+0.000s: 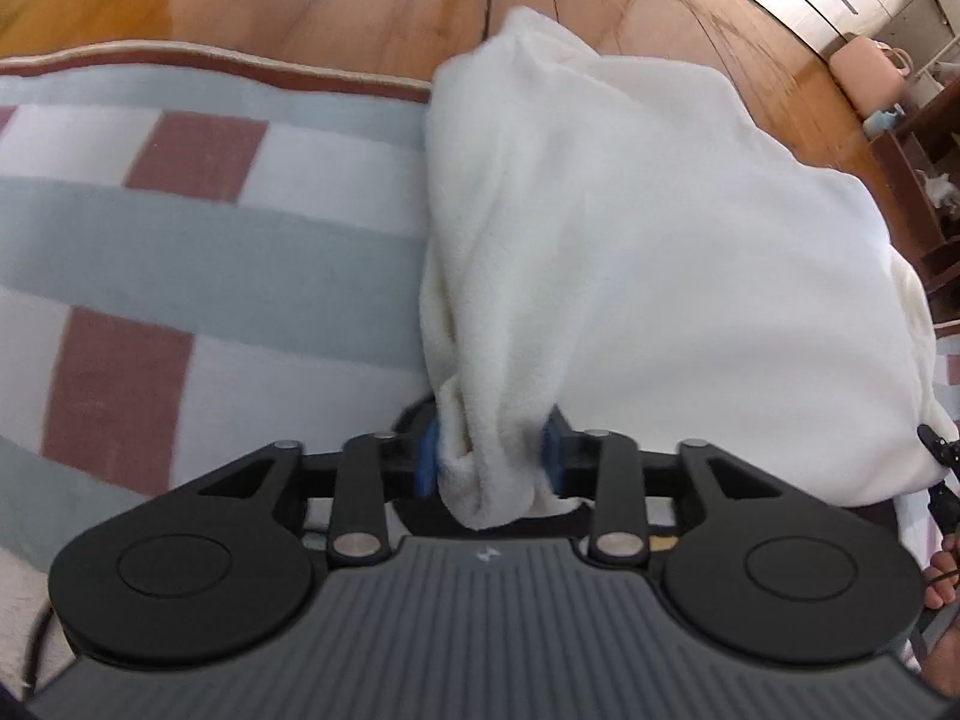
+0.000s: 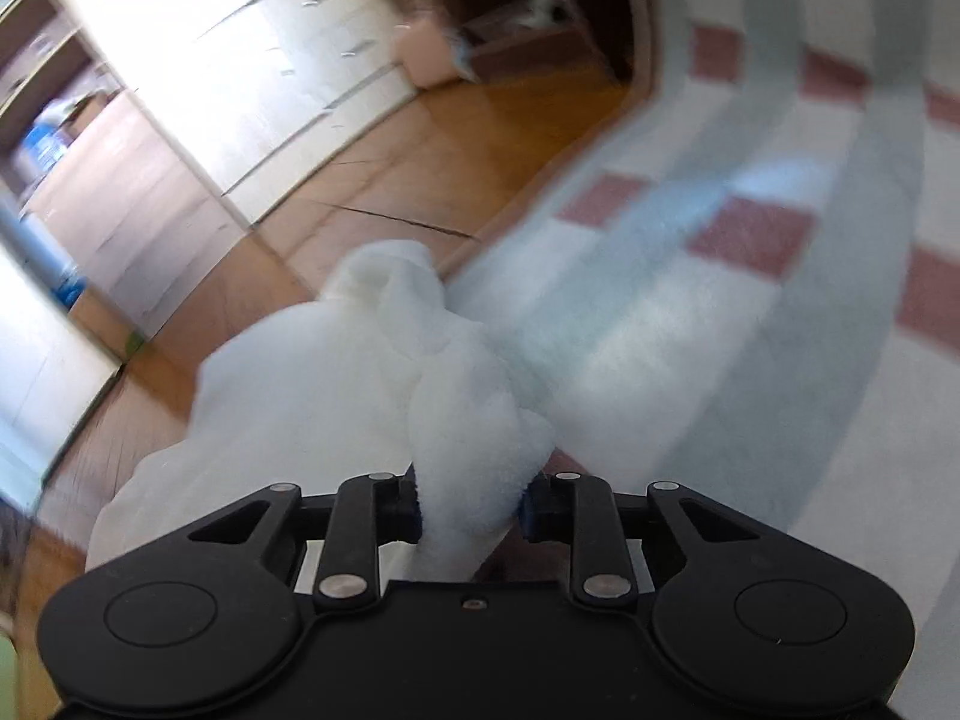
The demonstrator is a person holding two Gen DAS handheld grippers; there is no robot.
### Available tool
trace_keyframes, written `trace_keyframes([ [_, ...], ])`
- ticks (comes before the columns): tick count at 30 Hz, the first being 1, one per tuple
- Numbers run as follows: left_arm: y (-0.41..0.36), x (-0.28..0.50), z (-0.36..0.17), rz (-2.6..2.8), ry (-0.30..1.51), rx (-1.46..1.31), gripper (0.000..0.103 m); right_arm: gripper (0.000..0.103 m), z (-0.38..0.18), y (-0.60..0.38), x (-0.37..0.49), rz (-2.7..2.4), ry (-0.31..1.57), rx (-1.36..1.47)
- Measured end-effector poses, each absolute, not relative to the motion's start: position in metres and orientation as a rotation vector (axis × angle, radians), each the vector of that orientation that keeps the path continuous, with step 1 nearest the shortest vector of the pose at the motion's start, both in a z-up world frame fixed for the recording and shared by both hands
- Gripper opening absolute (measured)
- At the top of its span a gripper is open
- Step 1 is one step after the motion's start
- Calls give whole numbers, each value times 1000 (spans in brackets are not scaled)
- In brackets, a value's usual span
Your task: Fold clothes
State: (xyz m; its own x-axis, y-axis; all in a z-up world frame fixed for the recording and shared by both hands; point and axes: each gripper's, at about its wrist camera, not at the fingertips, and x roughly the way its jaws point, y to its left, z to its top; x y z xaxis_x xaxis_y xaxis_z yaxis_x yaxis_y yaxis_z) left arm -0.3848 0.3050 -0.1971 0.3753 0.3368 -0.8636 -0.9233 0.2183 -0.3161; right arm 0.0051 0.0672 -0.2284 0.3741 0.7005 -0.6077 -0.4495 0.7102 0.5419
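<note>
My left gripper [image 1: 492,468] is closed narrow on a bunched fold of the white fleece garment [image 1: 630,252], the blue pads [image 1: 427,468] pressing the cloth from both sides, with a twisted roll of it squeezed between them and poking back toward the camera. My right gripper [image 2: 471,507] is pinched the same way on another thick wad of the garment [image 2: 336,372], so the cloth fills the whole gap between its fingers. From the left wrist the garment spreads out wide and smooth to the right of the grip, covering the near right part of the checked rug [image 1: 210,252] and reaching past the rug's far edge, so I cannot tell how much of it rests there. At the right border of that view I see a sliver of my other hand [image 1: 942,594] and a dark cable. The right wrist shows what the left does not: the garment narrows to a rounded, hood-like end [image 2: 390,264] near the rug's [image 2: 750,312] edge, over the wooden floor [image 2: 372,192]. Farther off stand pale drawers [image 2: 282,60] and a pink box [image 2: 423,60], all badly smeared by motion blur; the left view has the box [image 1: 864,69] sharper, at the far right corner.
</note>
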Motion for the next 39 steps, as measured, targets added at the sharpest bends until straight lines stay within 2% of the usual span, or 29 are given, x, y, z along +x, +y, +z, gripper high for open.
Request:
trace_keyframes([
  [3, 302, -385, -184, 1048, 745, -872, 46, 30, -231, 69, 3, 751, 911, 284],
  [8, 289, -385, -158, 1109, 714, -704, 45, 30, -230, 70, 4, 758, 916, 272],
  [10, 295, -396, -143, 993, 636, -758, 49, 31, -230, 69, 5, 759, 922, 272],
  [13, 307, -393, -129, 823, 535, -831, 49, 38, -233, 69, 7, 760, 951, 293],
  [16, 322, -351, -131, 690, 601, -833, 51, 62, -243, 63, 10, 795, 1019, 400],
  [17, 324, -334, -135, 657, 642, -799, 51, 66, -247, 62, 9, 823, 1062, 443],
  [19, 322, -303, -147, 605, 709, -737, 51, 66, -252, 65, 3, 853, 1098, 496],
  [20, 319, -291, -156, 581, 734, -715, 51, 66, -253, 70, 3, 849, 1101, 486],
  [22, 311, -279, -177, 555, 778, -724, 51, 51, -252, 80, 4, 848, 1073, 445],
  [23, 308, -278, -188, 555, 807, -748, 51, 31, -247, 86, 5, 854, 1048, 417],
  [24, 306, -279, -193, 560, 820, -757, 50, 27, -237, 91, 3, 872, 1018, 385],
  [29, 311, -294, -197, 556, 815, -860, 50, 23, -161, 128, -36, 1021, 784, 116],
  [34, 333, -347, -165, 572, 550, -957, 51, 22, -72, 184, -145, 1276, 420, -195],
  [37, 348, -389, -152, 624, 417, -1010, 51, 22, -48, 213, -208, 1504, 316, -281],
  [39, 356, -417, -151, 669, 358, -1059, 51, 21, -60, 235, -238, 1607, 317, -363],
])
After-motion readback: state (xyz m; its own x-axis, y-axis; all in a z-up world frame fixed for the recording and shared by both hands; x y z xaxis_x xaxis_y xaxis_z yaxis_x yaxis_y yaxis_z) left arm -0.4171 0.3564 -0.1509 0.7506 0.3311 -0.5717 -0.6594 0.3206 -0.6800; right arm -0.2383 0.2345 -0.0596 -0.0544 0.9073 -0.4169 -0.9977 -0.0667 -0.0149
